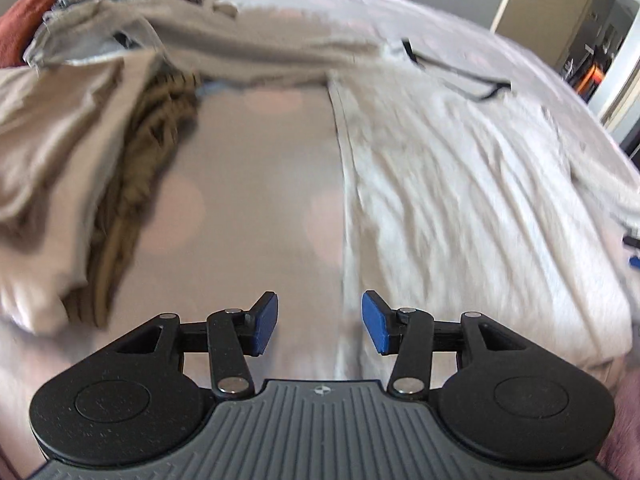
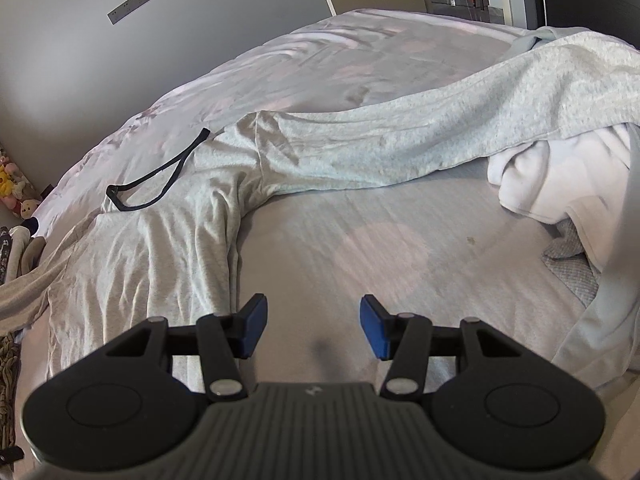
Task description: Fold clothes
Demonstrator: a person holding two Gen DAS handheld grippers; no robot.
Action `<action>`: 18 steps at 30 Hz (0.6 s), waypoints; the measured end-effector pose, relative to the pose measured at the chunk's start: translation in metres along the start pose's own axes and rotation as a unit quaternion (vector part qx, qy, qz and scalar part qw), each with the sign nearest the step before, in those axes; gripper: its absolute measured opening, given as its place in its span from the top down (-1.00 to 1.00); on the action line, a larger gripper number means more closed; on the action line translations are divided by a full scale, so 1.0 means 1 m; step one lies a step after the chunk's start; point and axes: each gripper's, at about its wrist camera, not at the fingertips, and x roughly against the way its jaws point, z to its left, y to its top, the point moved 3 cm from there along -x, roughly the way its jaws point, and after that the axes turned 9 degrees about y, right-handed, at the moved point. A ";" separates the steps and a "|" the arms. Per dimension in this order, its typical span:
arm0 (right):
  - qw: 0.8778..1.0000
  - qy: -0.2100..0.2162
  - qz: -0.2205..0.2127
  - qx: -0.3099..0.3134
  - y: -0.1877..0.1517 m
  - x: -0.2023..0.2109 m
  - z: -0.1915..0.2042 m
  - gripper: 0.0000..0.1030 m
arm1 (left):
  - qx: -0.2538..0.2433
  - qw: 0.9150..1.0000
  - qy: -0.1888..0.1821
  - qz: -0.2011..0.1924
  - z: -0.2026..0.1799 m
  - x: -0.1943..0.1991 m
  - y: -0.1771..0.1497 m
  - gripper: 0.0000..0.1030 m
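So both claws are empty here. The left claw (image 1: 320, 322) has its blue pads parted with nothing between them, hanging over the bare bed sheet (image 1: 256, 200), right at the long straight edge of the grey garment (image 1: 460, 200). The right claw (image 2: 313, 328) looks the same: pads apart at a middling gap, nothing gripped, only sheet under it.

The garment is a light heather-grey knit, soft and pretty wrinkled. In the left wrist view it fills the right half of the frame; in the right wrist view it lies spread at lower left, with one long sleeve or leg part (image 2: 400, 132) running across to the upper right. A thin black drawstring (image 2: 160, 184) loops off its edge onto the sheet.

The sheet is pale pinkish with faint round blotches, smooth and flat.

Other stuff around: at the left of the left wrist view sits a heap of beige cloth (image 1: 52, 152) with a brown striped piece (image 1: 148, 148) tucked under it, all blurred. At the right of the right wrist view is a white fleecy garment (image 2: 536, 176), bunched up. Plush toys (image 2: 12, 188) sit at the far left edge.
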 end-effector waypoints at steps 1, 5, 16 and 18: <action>1.000 -0.001 0.000 0.000 0.000 0.000 0.000 -0.07 | -0.005 1.000 -0.001 0.008 -0.003 -0.002 -0.006 0.13; 1.000 -0.007 -0.002 -0.002 -0.001 0.002 -0.001 -0.07 | -0.021 1.000 0.002 0.018 -0.011 -0.008 -0.025 0.22; 1.000 -0.016 0.001 -0.005 -0.003 0.004 -0.002 -0.11 | -0.013 1.000 -0.005 -0.019 -0.008 0.004 -0.029 0.95; 1.000 -0.014 0.004 -0.003 -0.003 0.004 -0.001 -0.11 | 0.000 1.000 -0.003 -0.012 0.000 0.001 -0.029 0.95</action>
